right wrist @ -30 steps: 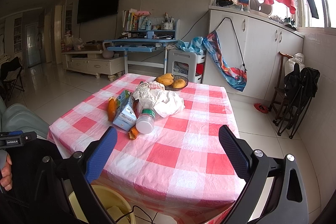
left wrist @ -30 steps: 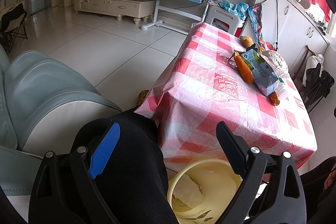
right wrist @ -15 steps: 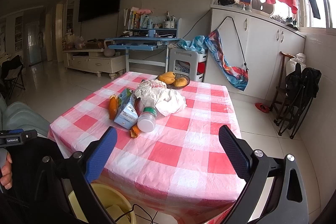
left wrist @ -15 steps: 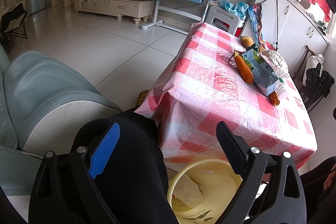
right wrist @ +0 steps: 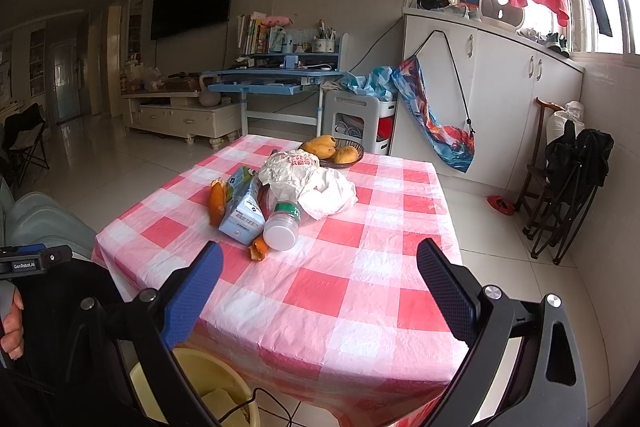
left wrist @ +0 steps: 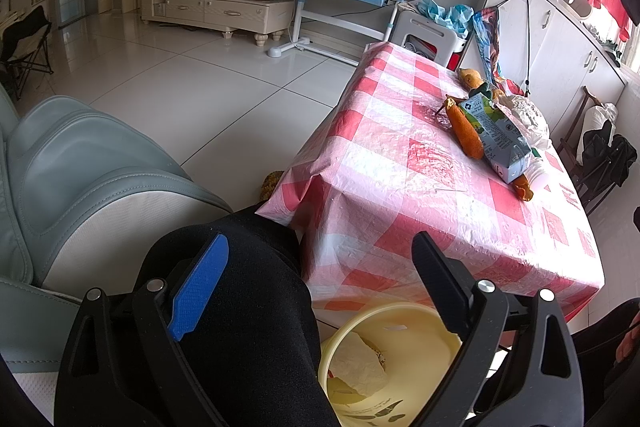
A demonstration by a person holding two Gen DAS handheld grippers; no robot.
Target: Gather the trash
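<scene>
1. The right gripper (right wrist: 318,281) hangs wide open and empty over the near table (right wrist: 360,291) edge, aimed at the trash pile so a reach goes straight ahead.
2. The left gripper (left wrist: 320,275) is spread just as wide, holding nothing, low over the person's knee (left wrist: 256,307) and above the bin (left wrist: 404,319), probably parked out of the way.
3. The trash sits bunched mid-table: carton (right wrist: 244,211), bottle (right wrist: 282,229) lying cap-away, 2 orange peels (right wrist: 217,202) beside them, crumpled wrapper (right wrist: 308,183) behind.
4. The bin stands on the floor right against the table's front, so drops are short; paper already lies inside.
5. Likely first pick: the bottle, nearest the right gripper.
</scene>
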